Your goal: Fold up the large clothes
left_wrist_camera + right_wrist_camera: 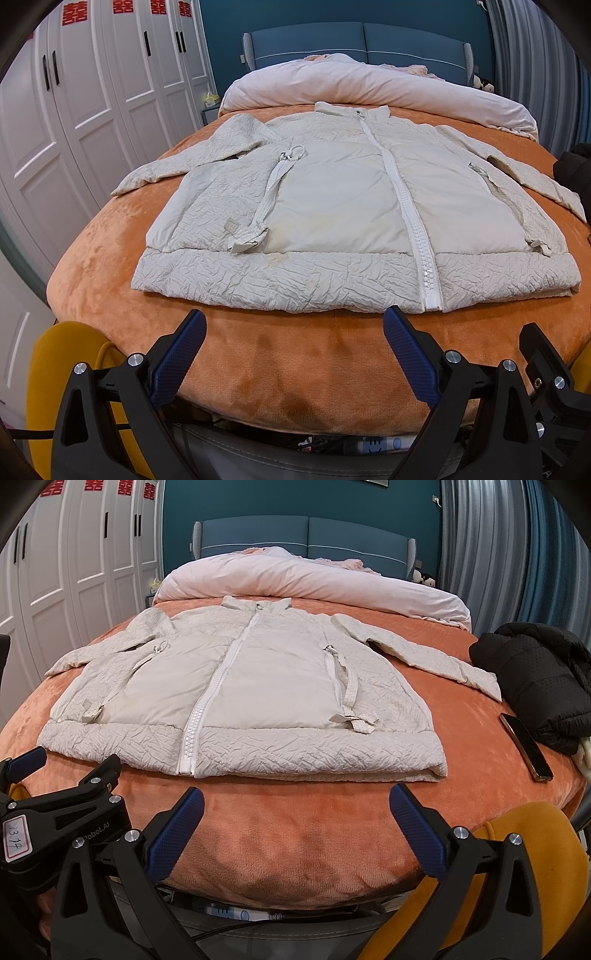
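Observation:
A cream padded jacket (332, 206) (240, 690) lies flat and face up on the orange blanket (280, 369) (295, 842), zipped shut, collar toward the headboard, both sleeves spread out to the sides. My left gripper (295, 321) hovers open just short of the jacket's hem, left of the zipper's bottom end, with nothing between its blue pads. My right gripper (297, 801) is also open and empty, in front of the hem to the right of the zipper. In the right wrist view the left gripper's body (59, 805) shows at the lower left.
A black jacket (535, 675) is bunched at the bed's right side, with a phone (526, 746) lying beside it. A rolled pink duvet (306, 583) lies along the headboard. White wardrobes (74, 110) stand on the left. A yellow chair (517, 849) is near the bed's foot.

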`<state>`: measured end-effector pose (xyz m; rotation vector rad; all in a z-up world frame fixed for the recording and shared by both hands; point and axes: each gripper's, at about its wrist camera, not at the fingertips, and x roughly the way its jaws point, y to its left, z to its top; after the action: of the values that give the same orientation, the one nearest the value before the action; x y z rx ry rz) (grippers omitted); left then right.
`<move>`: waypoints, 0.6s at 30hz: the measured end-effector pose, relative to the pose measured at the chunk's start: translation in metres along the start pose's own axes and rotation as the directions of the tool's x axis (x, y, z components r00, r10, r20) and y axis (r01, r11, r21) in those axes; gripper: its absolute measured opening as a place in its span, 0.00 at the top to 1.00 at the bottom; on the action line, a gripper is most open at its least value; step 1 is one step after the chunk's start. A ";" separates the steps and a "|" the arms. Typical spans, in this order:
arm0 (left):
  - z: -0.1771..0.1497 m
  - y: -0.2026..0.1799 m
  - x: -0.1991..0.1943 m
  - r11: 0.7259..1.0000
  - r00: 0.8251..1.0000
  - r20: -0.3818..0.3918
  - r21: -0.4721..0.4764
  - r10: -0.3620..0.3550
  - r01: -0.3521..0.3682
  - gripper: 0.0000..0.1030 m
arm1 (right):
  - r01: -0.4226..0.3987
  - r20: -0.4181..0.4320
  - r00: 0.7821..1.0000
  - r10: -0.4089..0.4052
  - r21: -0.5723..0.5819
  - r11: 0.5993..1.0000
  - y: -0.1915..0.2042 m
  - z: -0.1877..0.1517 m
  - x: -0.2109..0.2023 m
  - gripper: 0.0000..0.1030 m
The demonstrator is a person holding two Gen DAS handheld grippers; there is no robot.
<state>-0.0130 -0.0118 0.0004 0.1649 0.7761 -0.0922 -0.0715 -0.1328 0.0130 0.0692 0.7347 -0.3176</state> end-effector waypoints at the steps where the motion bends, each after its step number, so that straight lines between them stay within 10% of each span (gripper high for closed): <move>1: 0.000 0.000 0.000 1.000 1.000 0.000 0.001 0.001 -0.001 0.10 | 0.000 0.000 1.000 0.000 0.000 1.000 0.000 0.000 0.000 0.05; 18: 0.045 0.025 0.008 0.998 1.000 -0.015 -0.065 0.012 -0.013 0.07 | 0.032 -0.018 0.999 -0.030 0.132 0.991 -0.060 0.035 0.030 0.05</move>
<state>0.0267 0.0043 0.0291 0.1091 0.7912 -0.0540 -0.0464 -0.2035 0.0222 0.1858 0.7304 -0.3960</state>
